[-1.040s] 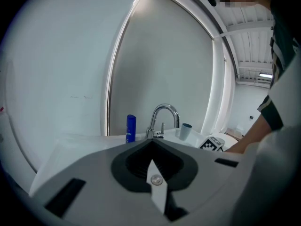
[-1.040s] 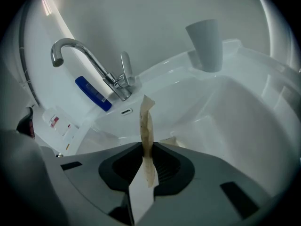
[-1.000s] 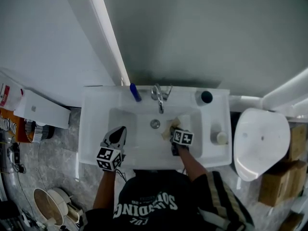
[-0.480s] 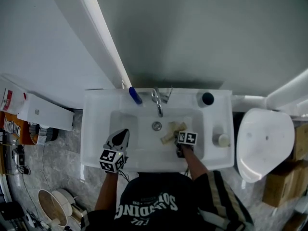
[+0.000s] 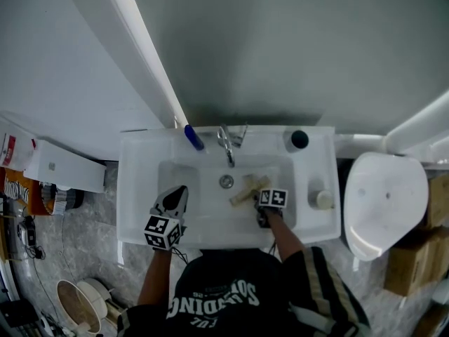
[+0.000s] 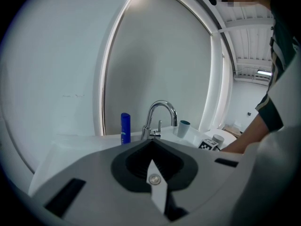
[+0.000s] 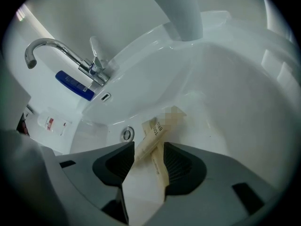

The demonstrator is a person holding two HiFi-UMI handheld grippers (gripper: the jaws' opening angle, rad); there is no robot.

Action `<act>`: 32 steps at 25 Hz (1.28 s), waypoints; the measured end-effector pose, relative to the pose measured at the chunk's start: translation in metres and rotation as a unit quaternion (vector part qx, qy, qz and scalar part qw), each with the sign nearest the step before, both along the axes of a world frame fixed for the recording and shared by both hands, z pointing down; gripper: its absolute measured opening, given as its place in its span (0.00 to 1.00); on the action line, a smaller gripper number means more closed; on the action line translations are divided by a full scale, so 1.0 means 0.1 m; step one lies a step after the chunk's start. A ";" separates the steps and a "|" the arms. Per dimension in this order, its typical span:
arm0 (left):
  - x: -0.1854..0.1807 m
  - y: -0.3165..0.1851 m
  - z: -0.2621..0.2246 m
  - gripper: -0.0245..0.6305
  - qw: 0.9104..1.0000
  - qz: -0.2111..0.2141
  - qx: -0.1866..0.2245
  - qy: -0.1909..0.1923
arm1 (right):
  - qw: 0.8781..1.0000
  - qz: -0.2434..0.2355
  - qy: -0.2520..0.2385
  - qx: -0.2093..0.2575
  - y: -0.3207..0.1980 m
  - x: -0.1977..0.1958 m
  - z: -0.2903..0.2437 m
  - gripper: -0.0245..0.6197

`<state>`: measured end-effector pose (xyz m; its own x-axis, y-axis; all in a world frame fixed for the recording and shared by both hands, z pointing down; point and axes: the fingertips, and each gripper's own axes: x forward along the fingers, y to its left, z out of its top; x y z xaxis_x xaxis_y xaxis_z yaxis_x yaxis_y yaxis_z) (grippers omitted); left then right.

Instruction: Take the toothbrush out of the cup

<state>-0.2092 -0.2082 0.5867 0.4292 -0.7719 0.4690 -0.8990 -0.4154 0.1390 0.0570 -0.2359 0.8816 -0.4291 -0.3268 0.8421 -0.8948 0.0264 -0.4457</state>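
- The right gripper [image 7: 148, 160] points steeply down into the basin of the white ceramic sink [image 5: 140, 181]. Its jaws stand wide apart and have just been opening.
- The beige paper-wrapped toothbrush [image 7: 149, 136] lies on the basin floor between those parted jaws. It is crossed with a second beige paper packet [image 7: 160, 166] that runs along the inner face of the jaw on the right of that view. Neither is clamped.
- In the head view the right gripper [image 5: 258, 199] sits just beside the near end of the toothbrush [image 5: 245, 188].
- The round metal drain [image 7: 126, 134] is just beyond the right gripper and to its left.
- The grey-blue plastic cup [image 7: 181, 11] stands upright on the back rim of the sink. It is well ahead of the right gripper and apart from the toothbrush.
- The left gripper [image 6: 151, 142] hovers over the near left part of the basin with its jaws together and nothing between them.
- Ahead of the left gripper stands the curved chrome faucet [image 6: 157, 114]. A blue upright tube [image 6: 125, 127] is at the faucet's left and the cup [image 6: 183, 128] at its right.
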 end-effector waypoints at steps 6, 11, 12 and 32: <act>0.04 -0.01 -0.02 0.04 1.000 0.011 0.009 0.008 | 1.000 -0.009 0.005 0.015 0.01 0.01 -0.11 0.31; 0.05 -0.02 -0.04 0.04 0.999 0.021 0.017 0.016 | 0.999 -0.014 0.010 0.033 0.05 0.01 -0.28 0.31; 0.05 -0.02 -0.04 0.04 0.999 0.023 0.019 0.018 | 0.999 -0.013 0.008 0.037 0.06 0.00 -0.33 0.31; 0.14 -0.18 -0.09 0.04 0.997 0.058 0.041 0.041 | 0.965 -0.087 0.098 0.228 0.00 -0.26 -1.44 0.04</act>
<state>-0.1953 -0.2259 0.5773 0.5521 -0.7490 0.3663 -0.8311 -0.5294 0.1703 0.0306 -0.2356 0.7378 -0.3587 -0.6201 0.6977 -0.9248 0.3378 -0.1752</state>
